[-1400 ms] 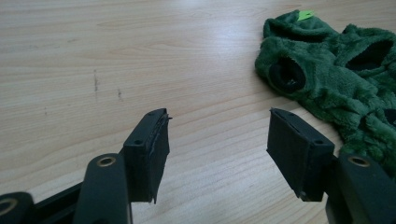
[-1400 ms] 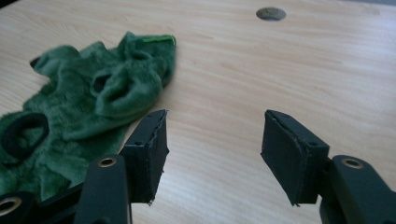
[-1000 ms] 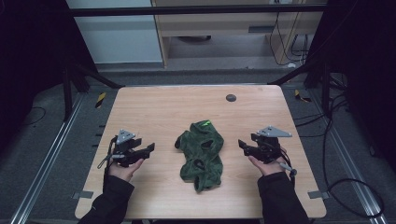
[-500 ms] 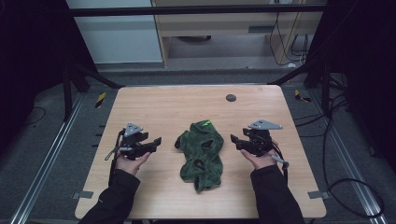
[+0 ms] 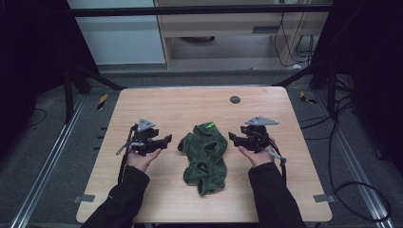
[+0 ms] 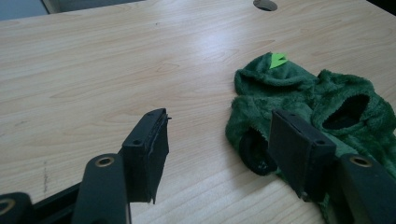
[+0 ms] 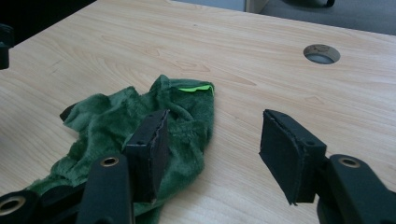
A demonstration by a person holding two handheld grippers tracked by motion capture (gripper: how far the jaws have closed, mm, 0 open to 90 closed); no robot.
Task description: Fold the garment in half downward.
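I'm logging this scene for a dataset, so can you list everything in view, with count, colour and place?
Garment: one, dark green and fluffy, crumpled at the middle of the table between the two grippers.
Tag: one, bright green, at the far end of the garment.
Table: one, light wood.
Cable hole: one, round and dark, in the far part of the table top, right of centre.
Cables: several, black, on the floor to the right of the table.
Left gripper: one, black with a grey plate on top, jaws apart, left of the garment.
Right gripper: one, black with a grey plate on top, jaws apart, right of the garment.
Sleeves: two, black, entering from the near edge.
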